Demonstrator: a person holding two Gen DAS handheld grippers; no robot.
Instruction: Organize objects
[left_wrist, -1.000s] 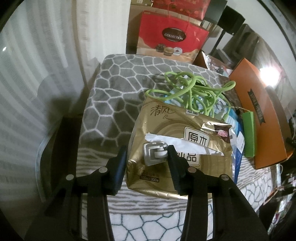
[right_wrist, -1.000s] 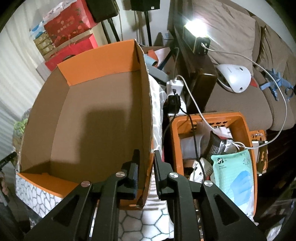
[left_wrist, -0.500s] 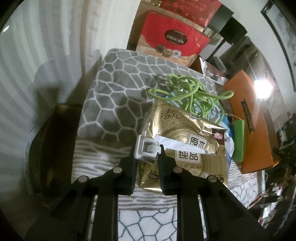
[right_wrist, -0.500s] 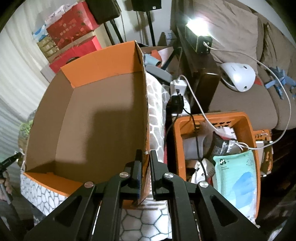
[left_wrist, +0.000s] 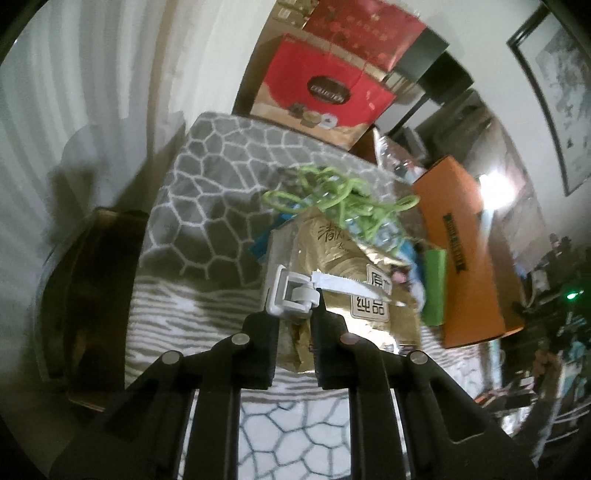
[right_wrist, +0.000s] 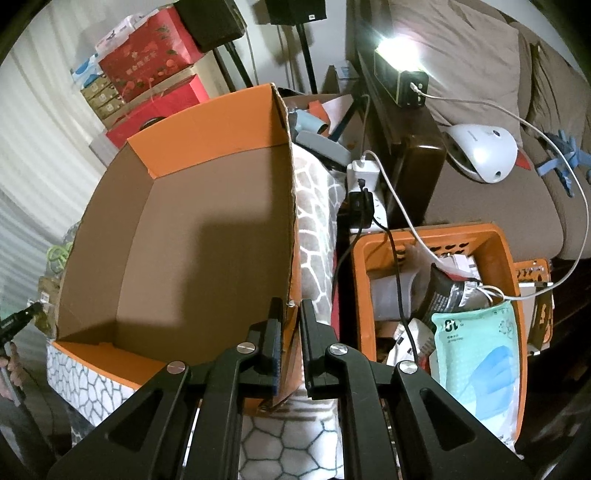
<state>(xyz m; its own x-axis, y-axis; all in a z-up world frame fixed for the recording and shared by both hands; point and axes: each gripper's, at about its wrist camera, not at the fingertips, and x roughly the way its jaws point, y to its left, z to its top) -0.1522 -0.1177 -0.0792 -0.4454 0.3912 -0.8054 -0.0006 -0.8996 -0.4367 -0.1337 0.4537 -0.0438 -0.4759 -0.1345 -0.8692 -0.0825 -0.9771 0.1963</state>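
My left hand-held gripper (left_wrist: 295, 321), jaws just closing, pinches the small white plastic clip (left_wrist: 290, 297) at centre frame; it seems light, stiff and slippery. My right hand-held gripper (right_wrist: 291, 314) clamps the thin wall of the open orange cardboard box (right_wrist: 207, 221), which would crease easily.

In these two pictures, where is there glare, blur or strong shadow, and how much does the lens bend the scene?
Left wrist view: the green cord and gold tissue pack are smeared by motion blur, and a light flares beside the orange box. Right wrist view: sharp, but the lamp burns out white, and a dark blocky shadow lies inside the open orange box. Both views are fisheye, with curved edges and black corners.
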